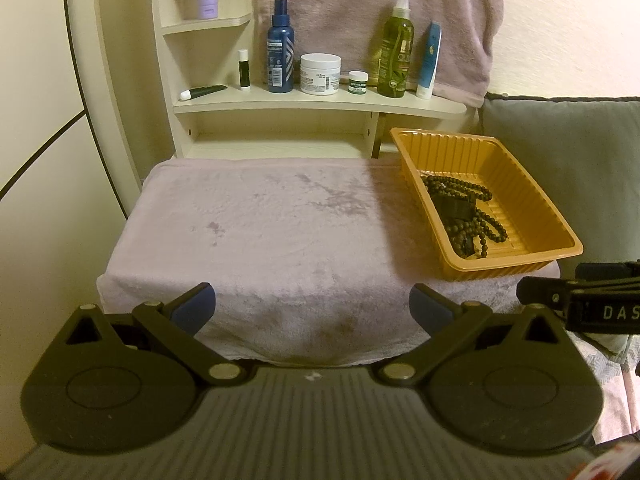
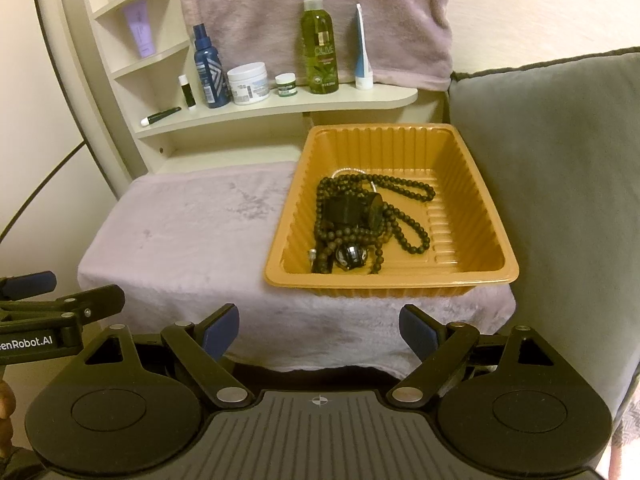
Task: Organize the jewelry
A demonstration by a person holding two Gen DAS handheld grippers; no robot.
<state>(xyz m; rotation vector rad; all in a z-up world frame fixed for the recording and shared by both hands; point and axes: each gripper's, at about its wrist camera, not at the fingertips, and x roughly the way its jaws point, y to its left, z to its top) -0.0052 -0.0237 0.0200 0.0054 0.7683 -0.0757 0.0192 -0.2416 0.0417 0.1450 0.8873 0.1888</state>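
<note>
An orange ribbed plastic tray (image 2: 472, 276) sits on the right end of a towel-covered surface (image 2: 180, 232); it also shows in the left wrist view (image 1: 532, 216). Inside lies a tangle of dark beaded necklaces (image 2: 404, 220) with a black bracelet (image 2: 352, 208) and a shiny round pendant (image 2: 351, 261); the beads show in the left wrist view (image 1: 468, 216). My left gripper (image 1: 313, 304) is open and empty before the towel's front edge. My right gripper (image 2: 319, 326) is open and empty, just in front of the tray.
A cream shelf (image 2: 280, 106) behind holds a blue spray bottle (image 2: 208, 72), a white jar (image 2: 248, 82), a green olive bottle (image 2: 319, 52) and tubes. A grey cushion (image 2: 560, 200) stands right of the tray. A pink towel (image 2: 312, 12) hangs behind.
</note>
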